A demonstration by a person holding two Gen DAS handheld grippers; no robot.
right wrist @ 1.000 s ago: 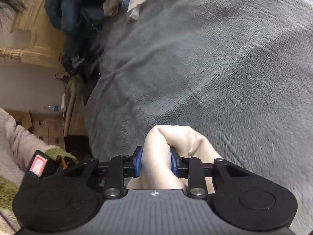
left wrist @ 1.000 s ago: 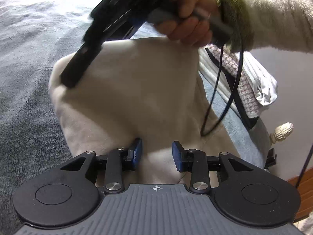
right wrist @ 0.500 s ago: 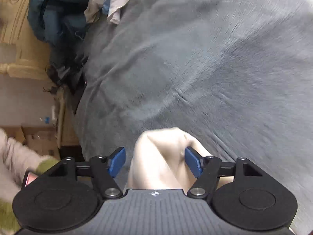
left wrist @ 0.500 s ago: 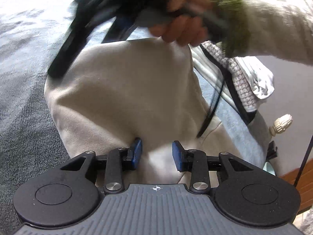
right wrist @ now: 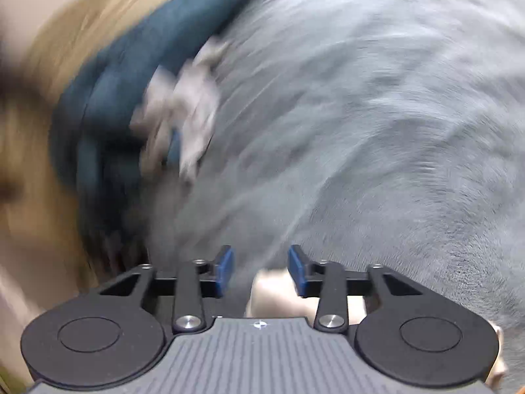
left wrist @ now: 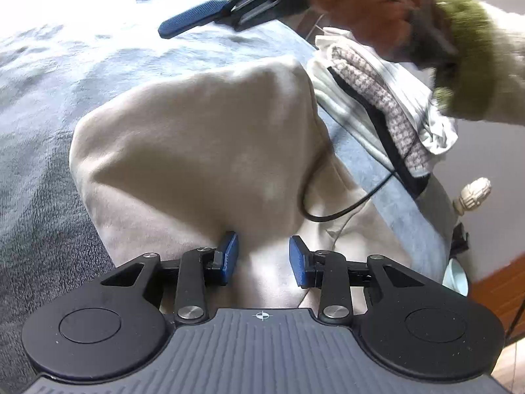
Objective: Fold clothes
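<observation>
A beige garment (left wrist: 197, 138) lies folded over on the grey blanket (left wrist: 39, 164). My left gripper (left wrist: 264, 259) sits at its near edge, shut on a thick fold of it that fills the gap between the blue pads. My right gripper (right wrist: 261, 261) is in the air above the blanket (right wrist: 377, 131). Its jaws are closing with nothing between them, and a beige corner (right wrist: 272, 290) shows just below them. In the left wrist view a hand (left wrist: 361, 3) carries that gripper above the garment's far edge, one blue finger (left wrist: 193, 19) showing. The right wrist view is blurred.
A stack of folded clothes (left wrist: 377, 98) with a houndstooth piece lies right of the garment. A black cable (left wrist: 344, 210) loops across the garment's right side. A pale bedpost knob (left wrist: 472, 193) marks the bed's edge. A dark blue heap (right wrist: 124, 82) with pale cloth (right wrist: 187, 105) lies at the far left.
The right gripper let go of the beige corner, opened wide, then rose and swung away while its jaws narrowed again. The left gripper kept its hold and place.
</observation>
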